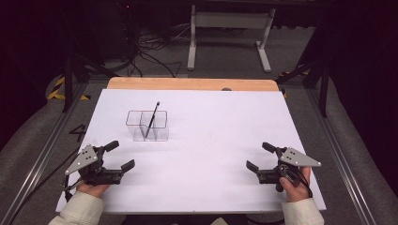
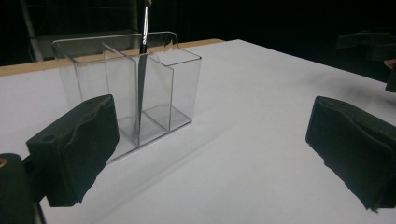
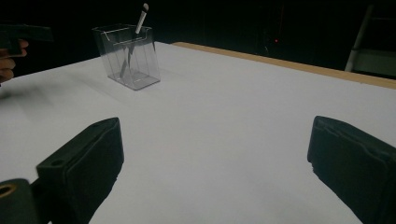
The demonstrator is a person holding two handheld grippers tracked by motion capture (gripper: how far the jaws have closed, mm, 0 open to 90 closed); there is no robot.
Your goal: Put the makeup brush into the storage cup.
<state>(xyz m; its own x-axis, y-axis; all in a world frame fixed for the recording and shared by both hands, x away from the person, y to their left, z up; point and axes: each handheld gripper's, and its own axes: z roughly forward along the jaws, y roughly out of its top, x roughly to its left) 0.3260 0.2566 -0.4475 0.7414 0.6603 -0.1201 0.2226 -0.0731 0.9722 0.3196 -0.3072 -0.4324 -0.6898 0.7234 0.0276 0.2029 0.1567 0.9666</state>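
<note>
Left gripper [image 1: 123, 155] released, jaws spread wide with nothing between them, low over the white desk [image 1: 211, 140] near its front left corner. Right gripper [image 1: 257, 156] likewise spread and empty, near the front right corner, well apart from everything. Just beyond the left gripper: a clear plastic organizer [image 2: 140, 88] with thin divider walls, standing upright on the desk toward the back left. Inside one middle compartment, a slim dark brush [image 1: 151, 121], tip at the floor of the box, leaning so the pale upper end pokes out above the rim [image 3: 144, 8].

Probable risks from here, as judgement only:

- Knocking the organizer. Light, see-through walls hard to gauge in the left gripper view; a wide-spread jaw swung past could clip a corner and slide or tip the box, spilling the brush.
- Pinching the wall instead of the brush. Compartments narrow, dividers close beside the shaft; easy to close on plastic, lifting the whole box.
- Losing the brush. Thin, smooth handle, only the top end free above the rim; a grip off-centre likely to let it swivel or slip back down.
- Levering. Pulling along anything but the lean of the brush could jam it against a divider and drag the box across the smooth desk.
</note>
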